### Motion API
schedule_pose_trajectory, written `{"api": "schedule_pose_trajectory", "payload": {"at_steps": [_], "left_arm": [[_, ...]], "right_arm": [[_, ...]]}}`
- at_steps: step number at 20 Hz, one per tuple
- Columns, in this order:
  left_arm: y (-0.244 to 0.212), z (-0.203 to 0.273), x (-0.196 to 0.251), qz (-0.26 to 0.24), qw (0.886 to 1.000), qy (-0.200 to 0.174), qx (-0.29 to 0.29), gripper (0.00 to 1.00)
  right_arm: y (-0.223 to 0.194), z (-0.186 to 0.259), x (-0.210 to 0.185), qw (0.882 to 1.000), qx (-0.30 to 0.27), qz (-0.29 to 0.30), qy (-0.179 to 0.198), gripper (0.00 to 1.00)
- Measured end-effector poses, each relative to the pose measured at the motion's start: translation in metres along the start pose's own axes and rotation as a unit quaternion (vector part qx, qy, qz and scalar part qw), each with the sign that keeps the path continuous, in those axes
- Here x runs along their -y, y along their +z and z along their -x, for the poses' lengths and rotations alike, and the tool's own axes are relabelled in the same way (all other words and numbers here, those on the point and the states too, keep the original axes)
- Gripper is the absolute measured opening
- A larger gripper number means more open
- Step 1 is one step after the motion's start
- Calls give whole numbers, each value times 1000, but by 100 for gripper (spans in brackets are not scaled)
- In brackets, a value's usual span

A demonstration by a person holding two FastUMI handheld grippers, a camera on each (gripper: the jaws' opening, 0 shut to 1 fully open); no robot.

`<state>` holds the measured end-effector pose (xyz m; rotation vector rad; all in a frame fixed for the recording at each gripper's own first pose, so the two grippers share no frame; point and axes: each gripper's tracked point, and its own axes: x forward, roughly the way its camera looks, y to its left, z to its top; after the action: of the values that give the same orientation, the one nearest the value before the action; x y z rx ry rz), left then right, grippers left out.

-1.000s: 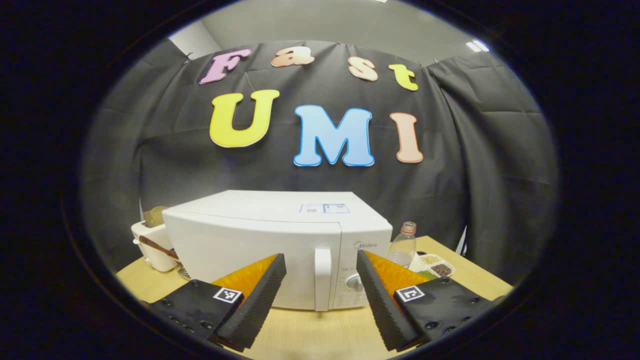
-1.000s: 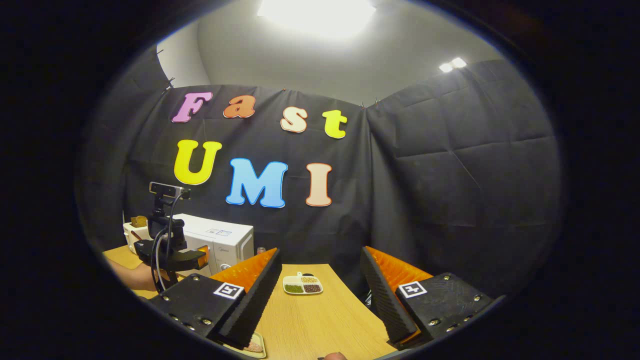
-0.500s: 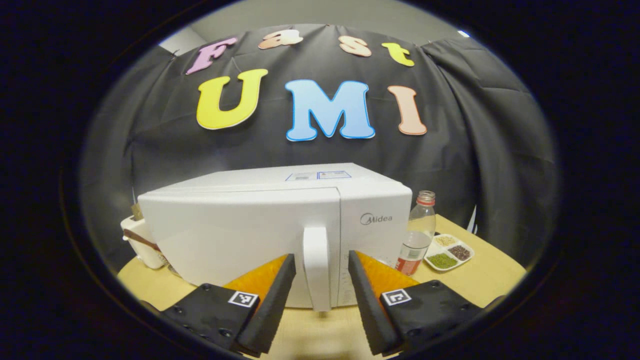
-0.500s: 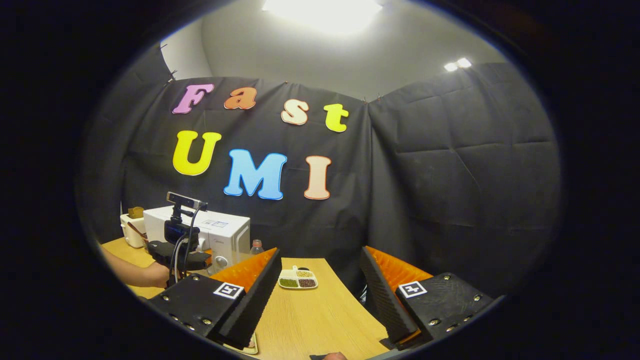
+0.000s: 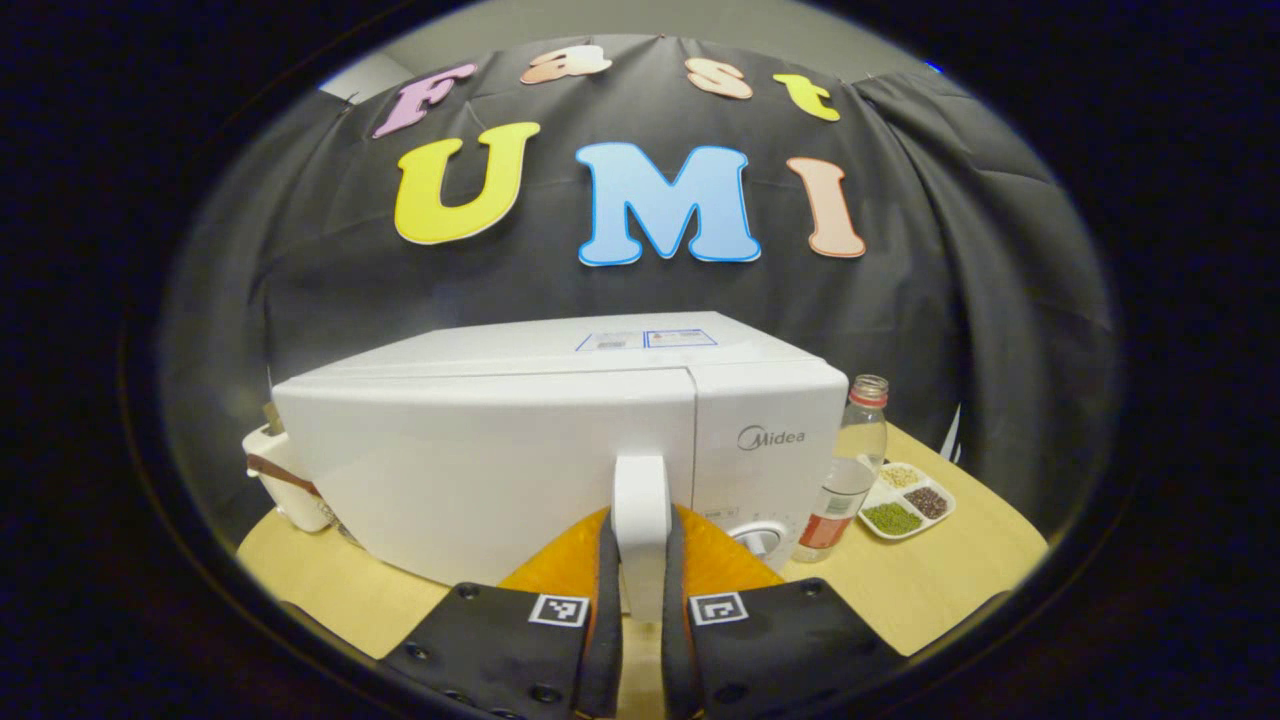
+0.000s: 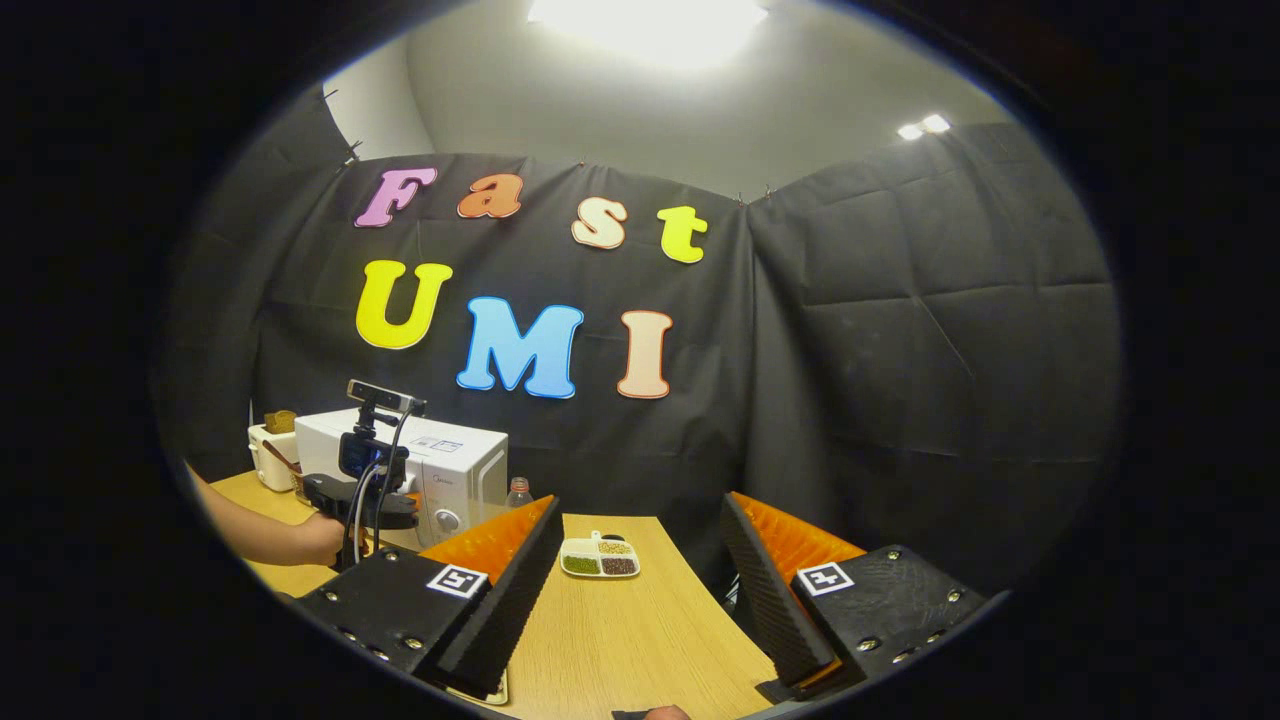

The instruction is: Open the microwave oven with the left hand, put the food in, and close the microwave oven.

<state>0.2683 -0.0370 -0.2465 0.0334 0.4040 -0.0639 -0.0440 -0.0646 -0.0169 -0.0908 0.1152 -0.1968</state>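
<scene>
Wooden table (image 5: 930, 580) under white Midea microwave (image 5: 480, 460), left gripper (image 5: 641, 600) jaws clamped on its door handle (image 5: 640, 500), right gripper (image 6: 640, 590) jaws apart.

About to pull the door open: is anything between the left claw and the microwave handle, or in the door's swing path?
Nothing visible. The left claw is shut on the handle of the microwave. The table in front of the door looks bare; the bottle and sectioned dish sit on the control-panel side.
</scene>
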Motion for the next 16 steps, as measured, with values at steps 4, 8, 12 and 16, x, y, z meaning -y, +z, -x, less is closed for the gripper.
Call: {"api": "schedule_pose_trajectory", "payload": {"at_steps": [4, 8, 12, 16], "left_arm": [[-3, 0, -3, 35, 999, 3, -20, 14], [0, 1, -3, 35, 999, 6, -23, 9], [-11, 26, -8, 44, 999, 14, -21, 8], [-22, 65, -19, 40, 999, 5, -16, 7]], "right_arm": [[-2, 1, -1, 1000, 0, -7, 12, 96], [-4, -4, 7, 1000, 2, -2, 14, 96], [-1, -16, 12, 1000, 10, -18, 15, 96], [-5, -32, -2, 999, 7, -30, 44, 97]]}}
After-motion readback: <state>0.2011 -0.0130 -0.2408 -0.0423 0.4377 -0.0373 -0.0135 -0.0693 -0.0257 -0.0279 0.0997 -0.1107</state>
